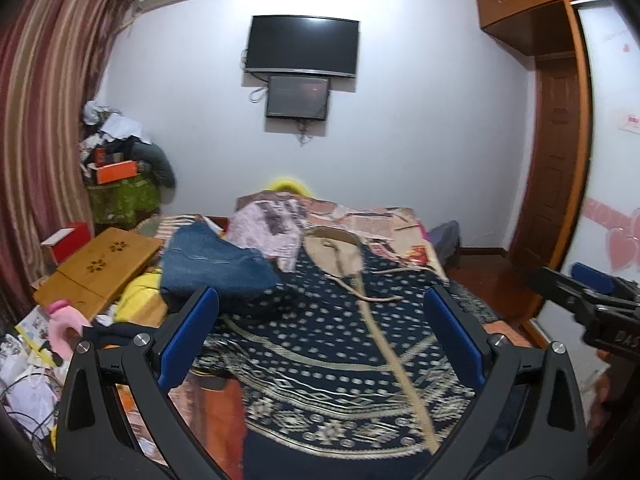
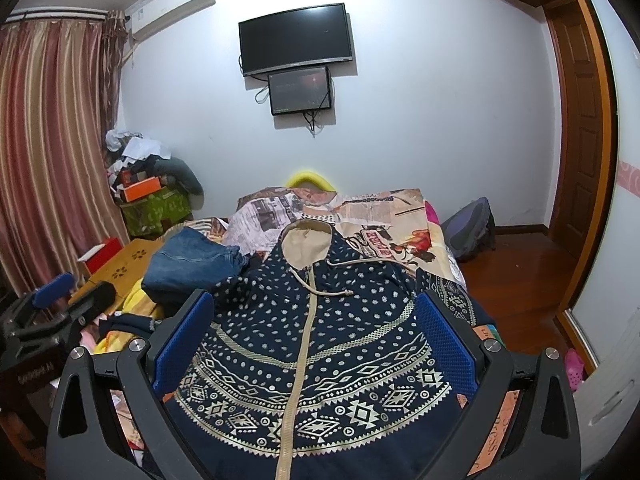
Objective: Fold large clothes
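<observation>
A large navy hooded jacket point(image 1: 332, 344) with beige dots and geometric bands lies spread on the bed, zip side up, its hem towards me. Its beige-lined hood point(image 2: 306, 240) points to the far end, and the drawstrings trail loose across the chest. My left gripper point(image 1: 322, 300) is open above the jacket's lower left part, with nothing between its blue pads. My right gripper point(image 2: 314, 300) is open too, centred over the jacket point(image 2: 344, 344) near the hem. Each gripper also shows at the edge of the other's view: the right gripper point(image 1: 592, 292) and the left gripper point(image 2: 52, 292).
Folded jeans point(image 2: 192, 260) and a pale printed garment point(image 1: 268, 228) lie at the jacket's upper left. A patterned bed cover point(image 2: 400, 216) lies beneath. A wooden folding table point(image 1: 100, 268) and clutter stand to the left. A backpack point(image 2: 472, 228) sits on the wooden floor to the right.
</observation>
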